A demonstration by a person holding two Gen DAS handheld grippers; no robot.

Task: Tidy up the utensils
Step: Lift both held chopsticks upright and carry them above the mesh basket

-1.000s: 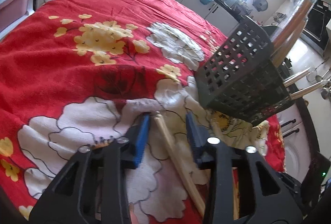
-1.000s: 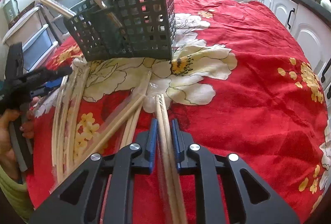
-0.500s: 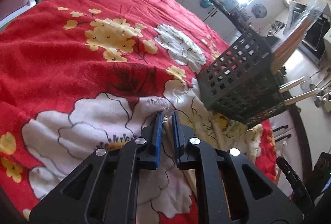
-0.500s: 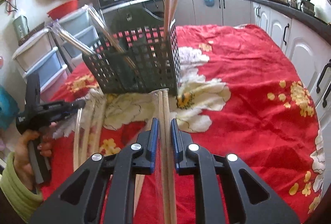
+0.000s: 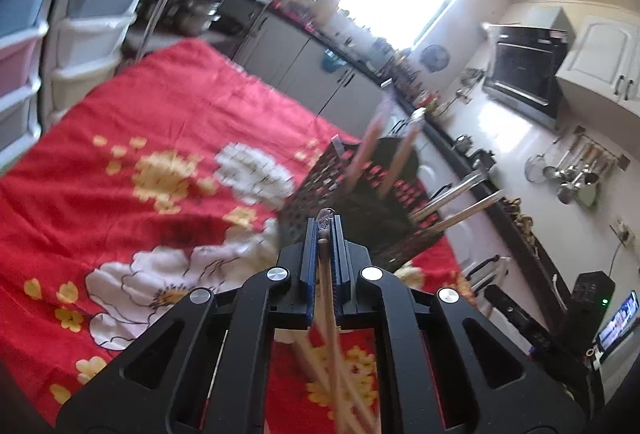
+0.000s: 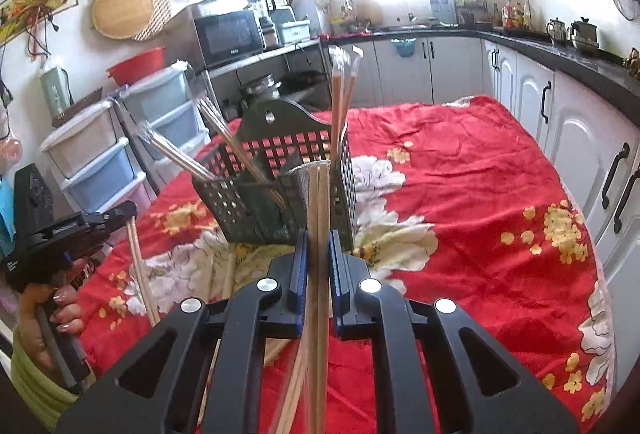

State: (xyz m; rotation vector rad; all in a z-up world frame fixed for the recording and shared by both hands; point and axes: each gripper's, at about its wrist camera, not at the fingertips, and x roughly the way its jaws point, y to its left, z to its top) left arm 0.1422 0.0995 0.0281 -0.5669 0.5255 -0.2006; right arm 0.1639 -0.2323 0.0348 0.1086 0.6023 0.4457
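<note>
The left gripper (image 5: 323, 230) is clamped shut on a pair of wooden chopsticks in a clear sleeve (image 5: 326, 274); its jaws have just been closing, and the blue pads now press the pair from both sides. The sleeve's tip pokes out just past the pads, while the rest of the pair runs back under the gripper body. The view is blurred, but the pair hangs clear of the red flowered cloth (image 5: 168, 105).

The right gripper (image 6: 318, 234) is likewise closed on its own sleeved chopsticks (image 6: 318, 201), which stick out ahead of the pads toward the basket (image 6: 276, 185). Its jaws have just been narrowing too.

The dark green lattice basket stands on the cloth, far of both grippers. Several sleeved chopsticks already stand in it: two upright at its right side (image 6: 340, 93), others leaning out to the left (image 6: 180, 157).

More loose chopsticks (image 6: 226, 270) lie on the cloth near the basket's near side, below the right gripper. In the right view, the person's left hand (image 6: 48, 310) grips the other tool's handle at the far left, a green sleeve (image 6: 28, 374) at the wrist.
</note>
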